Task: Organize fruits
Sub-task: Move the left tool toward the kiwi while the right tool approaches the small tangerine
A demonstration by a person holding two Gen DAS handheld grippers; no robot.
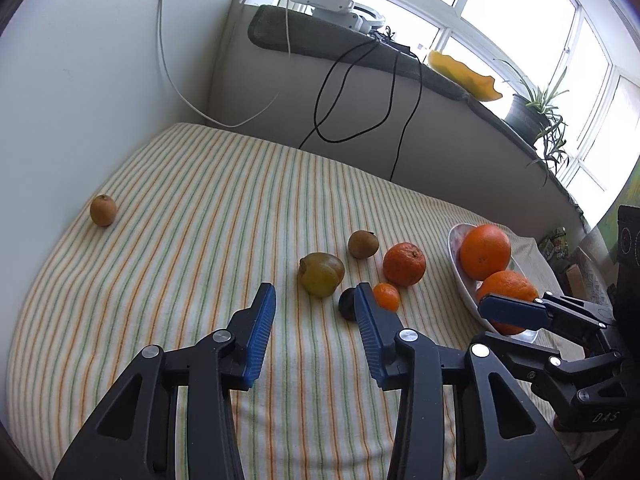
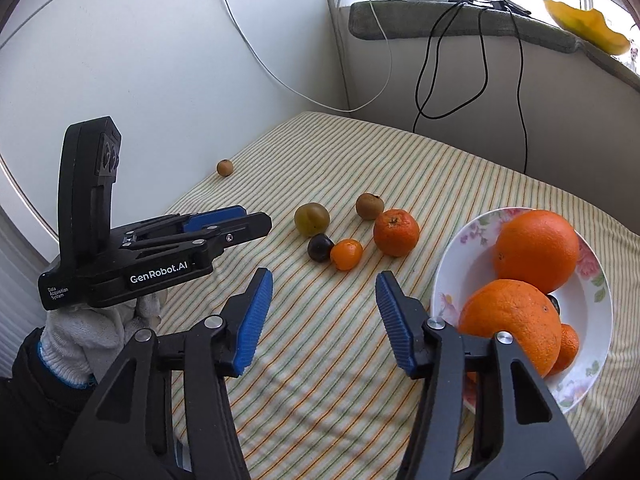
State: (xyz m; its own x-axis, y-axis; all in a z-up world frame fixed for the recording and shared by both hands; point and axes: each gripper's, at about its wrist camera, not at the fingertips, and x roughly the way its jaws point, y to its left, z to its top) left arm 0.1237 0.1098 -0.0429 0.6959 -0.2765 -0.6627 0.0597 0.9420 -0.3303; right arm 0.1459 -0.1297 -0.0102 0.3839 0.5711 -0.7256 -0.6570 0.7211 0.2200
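Note:
On the striped cloth (image 1: 180, 240) lie a green pear-like fruit (image 1: 320, 274) (image 2: 311, 219), a brown fruit (image 1: 363, 244) (image 2: 369, 206), an orange (image 1: 404, 264) (image 2: 396, 232), a small mandarin (image 1: 386, 296) (image 2: 346, 254) and a dark plum (image 1: 346, 304) (image 2: 319, 247). A lone brown fruit (image 1: 103, 210) (image 2: 225, 167) sits far left. A floral plate (image 1: 464, 280) (image 2: 448, 272) holds two big oranges (image 2: 536, 250) (image 2: 512, 320) and smaller fruit. My left gripper (image 1: 316, 320) (image 2: 240, 220) is open and empty just before the plum. My right gripper (image 2: 320, 316) is open and empty beside the plate.
A white wall (image 1: 80, 80) borders the cloth on the left. A ledge (image 1: 360, 52) behind carries a white device, black cables (image 1: 360, 100), a yellow dish (image 1: 464, 76) and a potted plant (image 1: 536, 116). The person's gloved hand (image 2: 92, 332) holds the left gripper.

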